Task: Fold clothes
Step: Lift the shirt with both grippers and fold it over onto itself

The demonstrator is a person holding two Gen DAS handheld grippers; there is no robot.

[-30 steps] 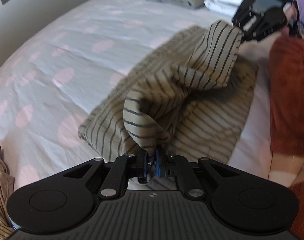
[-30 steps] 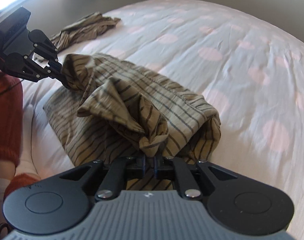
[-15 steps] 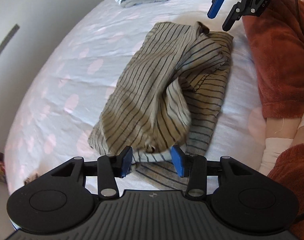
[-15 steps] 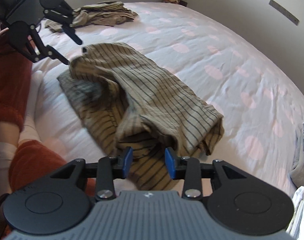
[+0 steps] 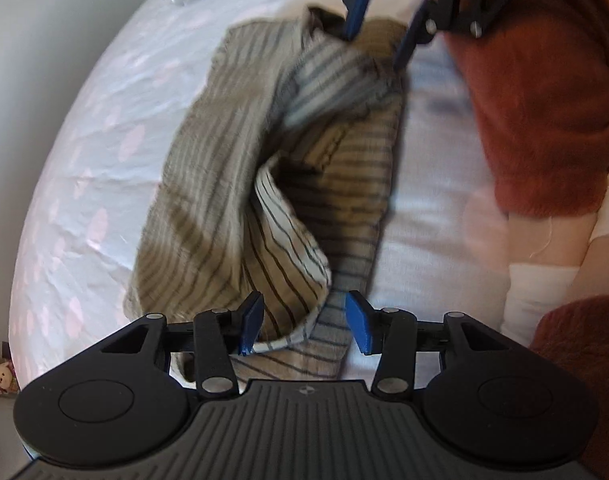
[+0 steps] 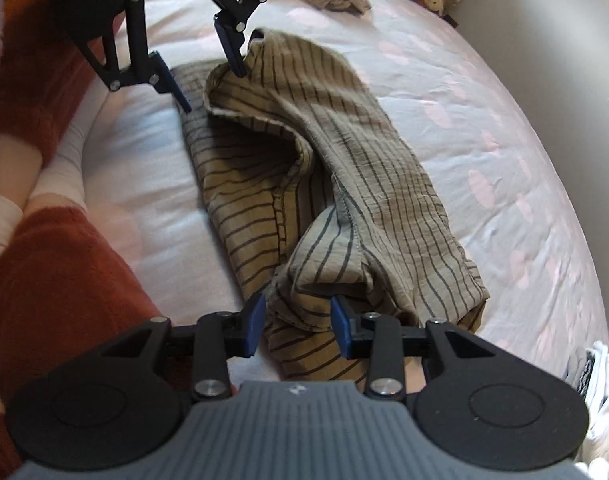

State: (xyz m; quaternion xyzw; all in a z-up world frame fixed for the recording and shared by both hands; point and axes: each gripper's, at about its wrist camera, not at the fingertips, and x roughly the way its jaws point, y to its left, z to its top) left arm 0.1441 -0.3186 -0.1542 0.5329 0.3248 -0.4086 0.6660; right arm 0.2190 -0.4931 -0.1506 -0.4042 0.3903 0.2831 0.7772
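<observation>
The olive-tan striped woven garment (image 6: 320,184) lies half-folded on the pale pink-spotted bedsheet (image 6: 504,128). Left gripper (image 5: 306,326) and right gripper (image 6: 295,326) have both just opened, jaws parted and holding nothing (cloth slack between them), probably releasing the fold to settle.

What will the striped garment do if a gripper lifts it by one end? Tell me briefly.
Probably flop: the striped garment lies on the bed in soft humps and folds, holding no shape. It seems thin and light, since its loose edges curl up. The fold would likely slide apart, as layers sit unevenly between the open left gripper and right gripper.
</observation>
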